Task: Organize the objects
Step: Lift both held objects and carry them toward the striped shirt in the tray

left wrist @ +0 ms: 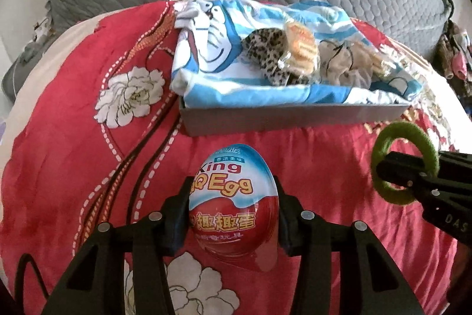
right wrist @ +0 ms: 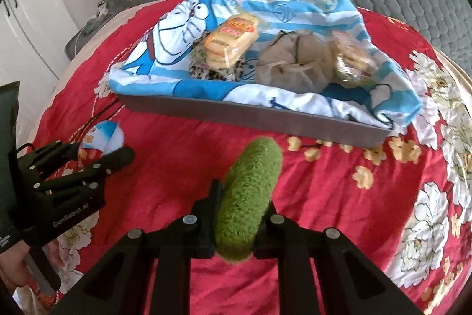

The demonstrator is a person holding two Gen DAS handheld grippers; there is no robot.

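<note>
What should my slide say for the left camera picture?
Left gripper clamps a toy egg near the tray.

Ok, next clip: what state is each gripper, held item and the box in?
left gripper: shut on the toy egg.
right gripper: shut on the green fuzzy ring.
box: open-topped, lined with cartoon cloth, already holding snack packs and a beige pouch.

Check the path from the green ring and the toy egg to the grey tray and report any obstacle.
Nothing visible blocks it. The green ring and toy egg are already gripped, and only bare red bedspread lies before the grey tray, whose near wall is low.
</note>
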